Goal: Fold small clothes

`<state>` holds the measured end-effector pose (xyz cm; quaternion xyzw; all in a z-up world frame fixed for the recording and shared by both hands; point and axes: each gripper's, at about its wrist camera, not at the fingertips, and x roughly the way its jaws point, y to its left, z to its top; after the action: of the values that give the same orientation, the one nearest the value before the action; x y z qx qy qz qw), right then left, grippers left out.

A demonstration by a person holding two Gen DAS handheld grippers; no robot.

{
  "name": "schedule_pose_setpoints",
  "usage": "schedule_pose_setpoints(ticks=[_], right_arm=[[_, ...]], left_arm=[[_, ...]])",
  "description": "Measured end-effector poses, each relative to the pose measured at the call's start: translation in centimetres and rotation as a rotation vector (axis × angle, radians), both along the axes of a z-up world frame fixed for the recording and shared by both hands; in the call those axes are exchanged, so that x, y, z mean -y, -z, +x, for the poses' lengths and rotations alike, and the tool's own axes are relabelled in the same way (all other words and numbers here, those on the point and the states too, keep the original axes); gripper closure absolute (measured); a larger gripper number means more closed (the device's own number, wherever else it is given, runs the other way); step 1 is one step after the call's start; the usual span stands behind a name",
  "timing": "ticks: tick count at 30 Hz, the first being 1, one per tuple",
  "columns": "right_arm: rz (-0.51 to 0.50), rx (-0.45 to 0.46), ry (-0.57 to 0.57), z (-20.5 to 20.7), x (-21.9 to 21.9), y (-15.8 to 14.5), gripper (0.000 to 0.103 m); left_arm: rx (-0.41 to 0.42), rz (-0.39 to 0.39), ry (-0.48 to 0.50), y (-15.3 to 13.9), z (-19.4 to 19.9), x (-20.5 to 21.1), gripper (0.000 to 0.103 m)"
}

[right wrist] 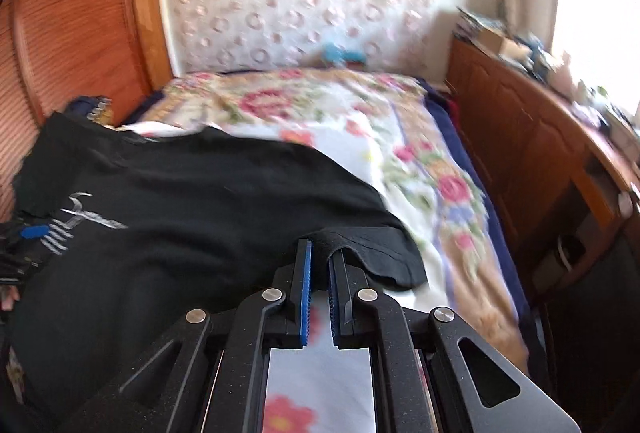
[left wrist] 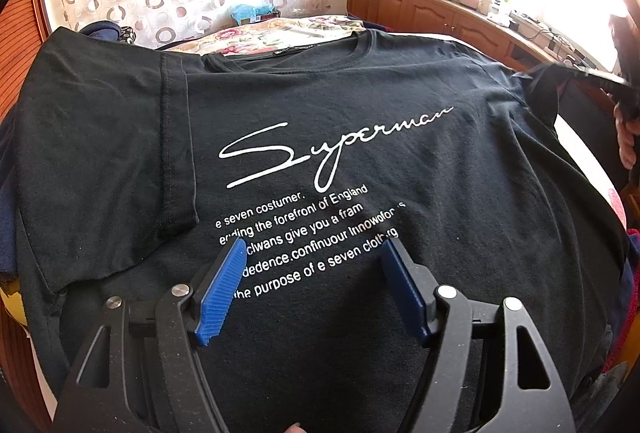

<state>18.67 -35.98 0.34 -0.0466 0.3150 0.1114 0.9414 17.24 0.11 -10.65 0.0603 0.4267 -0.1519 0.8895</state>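
Note:
A black T-shirt (left wrist: 360, 93) with white "Superman" print lies face up on the bed. Its left sleeve (left wrist: 112, 137) is folded in over the body. My left gripper (left wrist: 312, 249) is open and empty, hovering over the printed text low on the shirt. In the right wrist view the same T-shirt (right wrist: 200, 201) spreads to the left. My right gripper (right wrist: 320, 253) is shut on the edge of the right sleeve (right wrist: 376, 249) and holds it lifted off the bed. The right gripper and lifted sleeve also show in the left wrist view (left wrist: 624, 93) at the far right.
A floral bedspread (right wrist: 360, 137) covers the bed. A wooden cabinet (right wrist: 528, 137) with cluttered top runs along the right side. A wooden slatted panel (right wrist: 72, 17) stands at the left. A blue item (left wrist: 252, 13) lies by the wall.

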Motion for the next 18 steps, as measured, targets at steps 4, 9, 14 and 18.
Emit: schedule_pose_setpoints(ticks=[4,9,14,18], right_arm=[[-0.014,0.0,-0.116,-0.6,-4.2,0.0,0.096],[-0.055,-0.075,-0.197,-1.5,-7.7,3.9,0.096],[-0.042,-0.097,-0.172,-1.8,-7.1,5.5,0.095],[-0.013,-0.11,-0.16,-1.9,-5.9,5.7,0.09]], left_arm=[[0.001,0.0,0.0,0.0,0.1,0.0,0.032],[0.0,-0.001,0.0,0.0,0.1,-0.1,0.032],[0.0,-0.002,-0.011,-0.1,0.0,-0.3,0.032],[0.002,-0.001,-0.02,-0.2,-0.6,-0.1,0.032]])
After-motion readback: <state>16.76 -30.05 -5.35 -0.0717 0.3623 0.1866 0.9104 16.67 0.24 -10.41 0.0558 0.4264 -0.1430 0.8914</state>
